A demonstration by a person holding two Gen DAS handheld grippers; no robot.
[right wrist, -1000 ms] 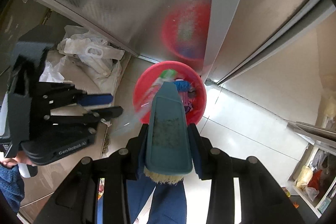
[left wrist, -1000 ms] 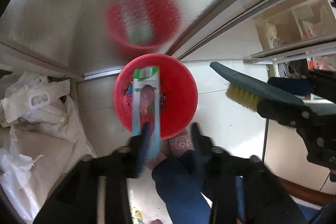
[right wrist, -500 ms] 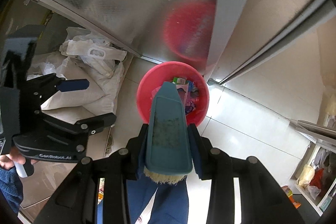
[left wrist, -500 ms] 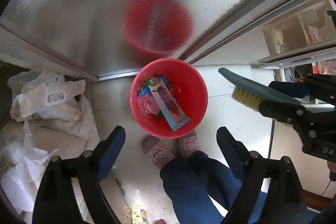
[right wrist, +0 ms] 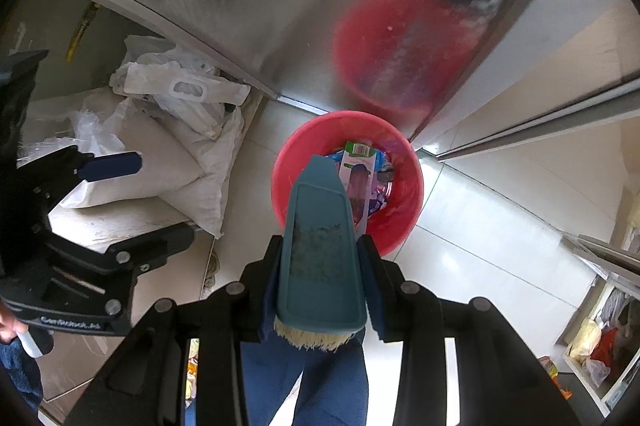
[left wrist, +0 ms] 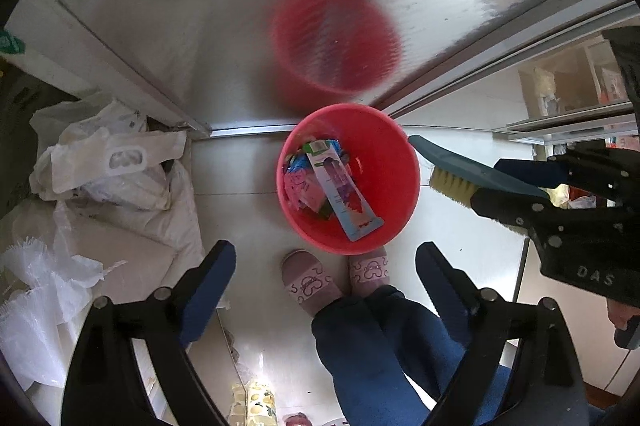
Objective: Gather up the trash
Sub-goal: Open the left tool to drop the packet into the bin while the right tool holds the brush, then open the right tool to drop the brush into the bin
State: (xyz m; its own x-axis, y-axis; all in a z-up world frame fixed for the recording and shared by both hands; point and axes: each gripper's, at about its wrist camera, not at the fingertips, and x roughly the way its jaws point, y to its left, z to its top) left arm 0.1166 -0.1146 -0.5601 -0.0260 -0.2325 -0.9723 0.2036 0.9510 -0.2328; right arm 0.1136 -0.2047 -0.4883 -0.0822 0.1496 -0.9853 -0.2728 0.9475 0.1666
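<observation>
The red bucket (left wrist: pixel 400 186) stands on the floor against the steel door, just ahead of the person's slippers (left wrist: pixel 308 284). A long carton (left wrist: pixel 340 192) lies inside it among wrappers. Above the bucket, the left tongs (left wrist: pixel 324 266) have just been opening and stand spread, nothing between them. The right tongs (right wrist: pixel 320 278) pinch a teal brush (right wrist: pixel 320 246) over the bucket's near rim.
</observation>
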